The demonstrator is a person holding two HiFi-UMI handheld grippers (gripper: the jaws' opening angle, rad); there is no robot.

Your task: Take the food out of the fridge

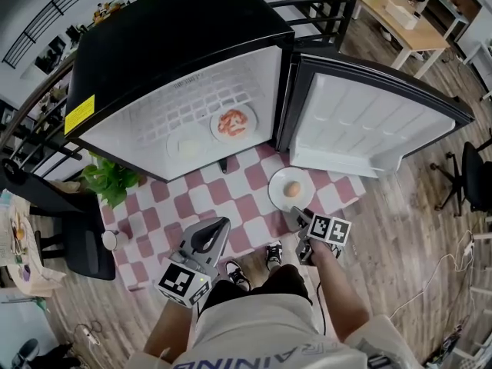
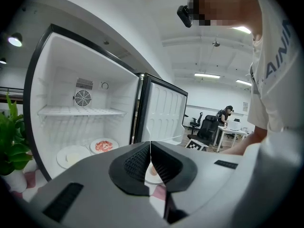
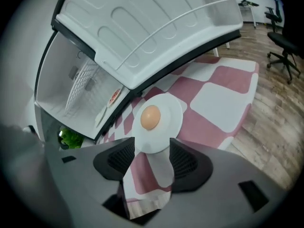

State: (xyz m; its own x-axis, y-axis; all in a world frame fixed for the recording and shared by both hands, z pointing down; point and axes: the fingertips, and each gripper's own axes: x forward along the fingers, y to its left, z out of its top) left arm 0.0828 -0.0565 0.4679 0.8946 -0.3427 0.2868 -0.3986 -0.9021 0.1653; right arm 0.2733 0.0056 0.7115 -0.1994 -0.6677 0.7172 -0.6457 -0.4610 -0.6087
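Open-plan office with wood-plank floor (image 1: 400, 229), viewed steeply from above. Black fridge (image 1: 169, 44) upright on a pink-and-white checked mat (image 1: 231, 206), white interior on show. Door (image 1: 369, 121) swung wide to the right, its white inner lining facing the camera. Black chair (image 1: 77, 237) left of the mat, with a leafy potted plant (image 1: 108, 179) between it and the fridge. Wooden desk (image 1: 400, 18) far off at the top right.

Inside the fridge, a wire shelf (image 2: 80, 111) high up with nothing visible on it. On the fridge floor beneath, two plates side by side: plate of red-and-pink food (image 1: 233, 123) on the right, plate of pale food (image 1: 188, 146) just to its left.

Left gripper (image 1: 219, 225) held low over the mat, aimed towards the open fridge. Jaws pressed together tip to tip, nothing caught between them.

Right gripper (image 1: 296, 212) tilted down at a white plate (image 1: 278, 194), out on the mat just in front of the open door. Jaws spread wide, the plate's near rim sitting in the gap, pads clear of it on both sides. Grips nothing.

Single brown egg (image 1: 292, 188) at the middle of that plate.
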